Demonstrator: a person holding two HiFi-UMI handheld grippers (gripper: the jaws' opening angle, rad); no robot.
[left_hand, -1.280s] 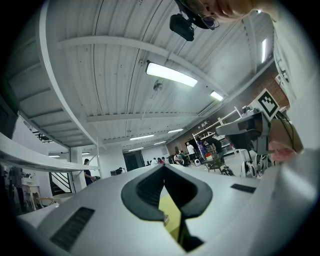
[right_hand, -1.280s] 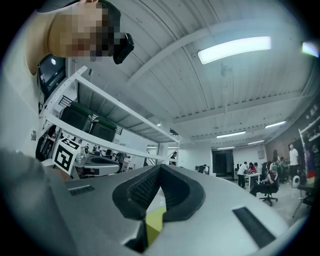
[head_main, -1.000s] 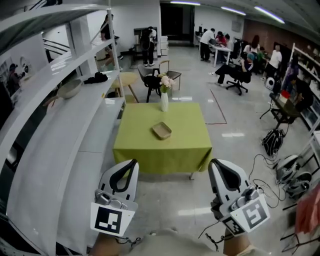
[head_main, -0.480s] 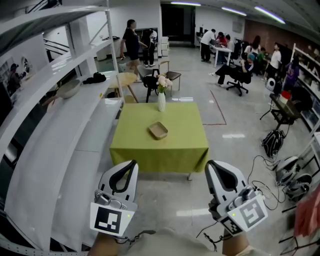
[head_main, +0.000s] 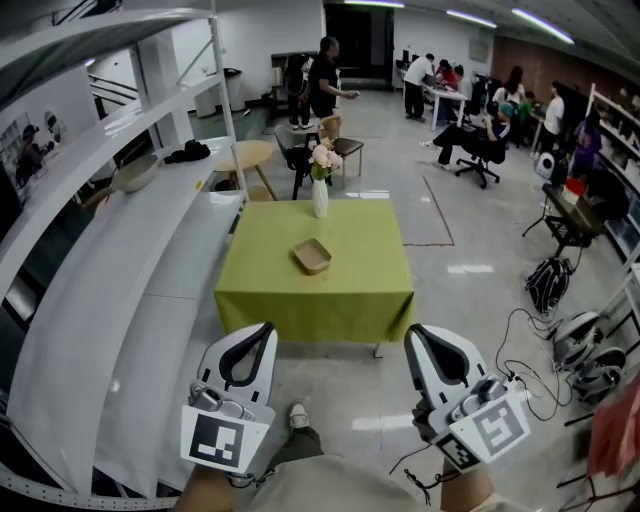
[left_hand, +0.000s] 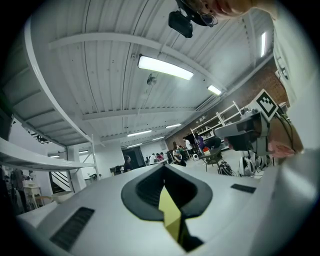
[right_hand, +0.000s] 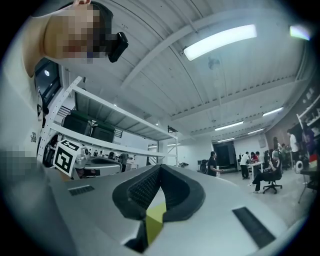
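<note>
Two grippers are held low at the bottom of the head view, one on each side. The left gripper (head_main: 264, 328) is closed. Its two jaws are pressed together at the tips, and nothing is held between them. The right gripper (head_main: 411, 332) is closed in the same way and is empty too. In each gripper view the dark pads are seen to meet at the top, and a thin slice of yellow-green is seen through the small gap below them.

A table (head_main: 345, 290) with a green cloth is placed ahead of both grippers, well apart from them, with bare grey floor (head_main: 340, 390) in between. A small tan tray (head_main: 312, 256) is set near the middle of the table. A white vase (head_main: 319, 197) is stood upright at the far edge, and pale flowers (head_main: 321, 159) are held in it. The tray and the vase are not touching.

Long white shelves (head_main: 100, 300) are found along the left side (just beside the left gripper). A bowl (head_main: 133, 176) is laid on one of them, farther back. A shoe (head_main: 297, 414) is seen on the floor between the two grippers. People (head_main: 325, 75) are seen standing and sitting far behind the table.
</note>
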